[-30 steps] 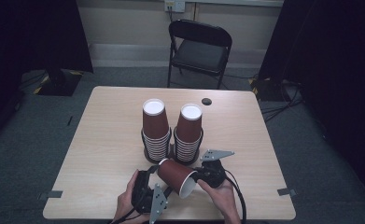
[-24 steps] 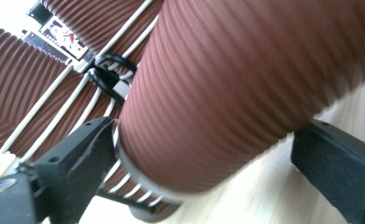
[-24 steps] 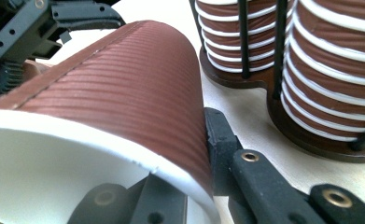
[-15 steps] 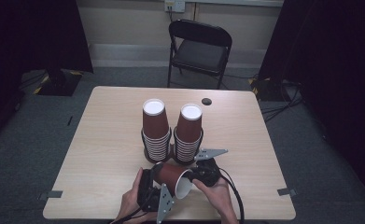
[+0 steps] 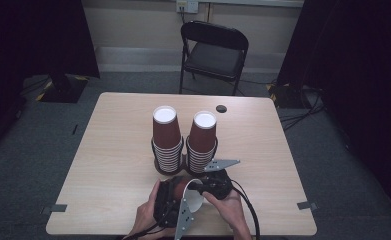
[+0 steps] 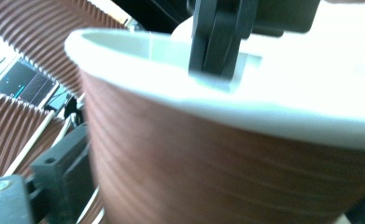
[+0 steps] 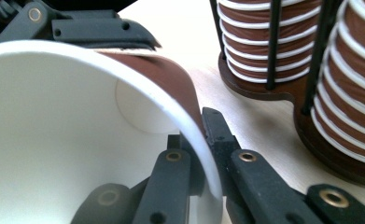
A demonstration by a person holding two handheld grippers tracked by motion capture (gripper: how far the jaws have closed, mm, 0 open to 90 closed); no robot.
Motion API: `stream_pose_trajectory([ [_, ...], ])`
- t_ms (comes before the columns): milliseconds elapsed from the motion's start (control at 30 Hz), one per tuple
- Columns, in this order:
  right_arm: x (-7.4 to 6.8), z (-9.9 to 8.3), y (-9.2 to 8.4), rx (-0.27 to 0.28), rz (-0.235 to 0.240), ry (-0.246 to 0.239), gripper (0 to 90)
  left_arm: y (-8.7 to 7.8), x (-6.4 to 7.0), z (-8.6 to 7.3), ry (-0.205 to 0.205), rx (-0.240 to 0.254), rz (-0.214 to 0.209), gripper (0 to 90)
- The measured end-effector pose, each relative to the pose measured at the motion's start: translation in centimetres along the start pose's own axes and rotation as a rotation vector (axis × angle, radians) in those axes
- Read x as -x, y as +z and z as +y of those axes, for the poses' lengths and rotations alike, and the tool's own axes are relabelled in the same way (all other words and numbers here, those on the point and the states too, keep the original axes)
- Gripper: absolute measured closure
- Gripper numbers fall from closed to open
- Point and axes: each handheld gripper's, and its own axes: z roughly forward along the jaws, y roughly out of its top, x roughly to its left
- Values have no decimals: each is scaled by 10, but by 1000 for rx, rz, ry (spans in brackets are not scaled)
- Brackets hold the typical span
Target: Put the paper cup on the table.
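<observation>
A brown paper cup [image 5: 189, 194] lay tilted near the table's [image 5: 108, 165] front edge, just before two cup stacks [image 5: 166, 140] in a rack. The right gripper [image 7: 207, 161] pinched its rim, one jaw inside, one outside. The left gripper [image 5: 169, 207] touched the cup's body; whether it clamped, I could not tell.
</observation>
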Motion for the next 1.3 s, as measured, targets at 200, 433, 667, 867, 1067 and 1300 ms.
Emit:
stream_pose_trajectory([
  [200,-3,0,5,-7,15,-4,878,2,1,5,-10,10,1,61],
  [433,-2,0,7,-8,20,-14,877,3,1,7,-10,10,4,60],
  [667,-2,0,7,-9,28,-3,874,4,-1,11,-21,9,-22,58],
  [867,-3,-2,6,5,28,-8,874,4,-1,13,-13,14,-23,60],
  [1067,-2,-5,5,6,23,2,876,3,2,9,-30,31,-32,67],
  [1300,-3,-8,5,42,17,15,854,2,-1,8,-101,38,-27,78],
])
